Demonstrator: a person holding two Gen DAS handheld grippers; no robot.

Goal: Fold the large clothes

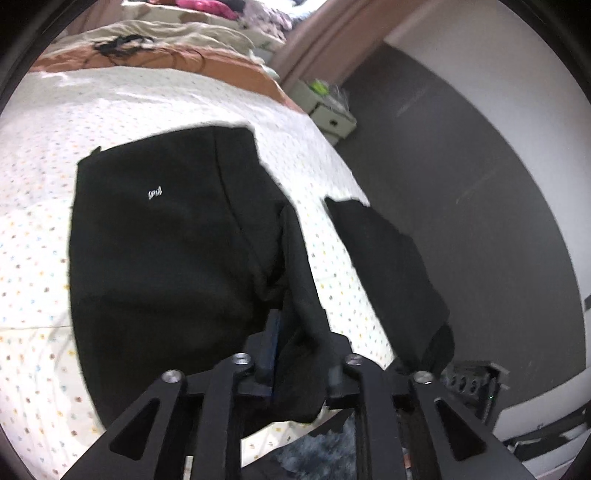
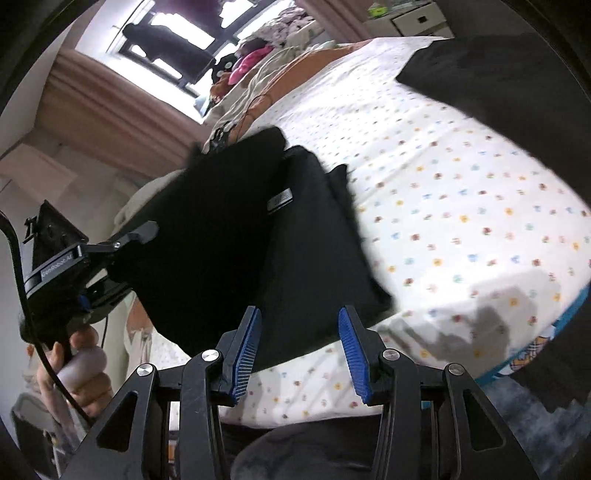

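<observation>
A large black garment [image 1: 166, 236] with a small white logo lies on the dotted white bedsheet [image 1: 37, 184]. My left gripper [image 1: 295, 354] is shut on a bunched edge of it near the bed's front edge; cloth hides the fingertips. A second black part [image 1: 388, 280] hangs over the bed's right side. In the right wrist view the lifted black garment [image 2: 258, 236] with a grey label hangs from the left gripper [image 2: 125, 240]. My right gripper [image 2: 299, 332] is open and empty, its blue pads [image 2: 247, 354] just below the garment's lower edge.
The bed's far end holds an orange blanket [image 1: 229, 62], beige bedding and a pile of clothes [image 1: 207, 7]. A white nightstand [image 1: 332, 118] stands by the grey floor [image 1: 480, 184]. Another dark cloth [image 2: 498, 74] lies at the bed's far right. A curtain [image 2: 110, 110] and window are behind.
</observation>
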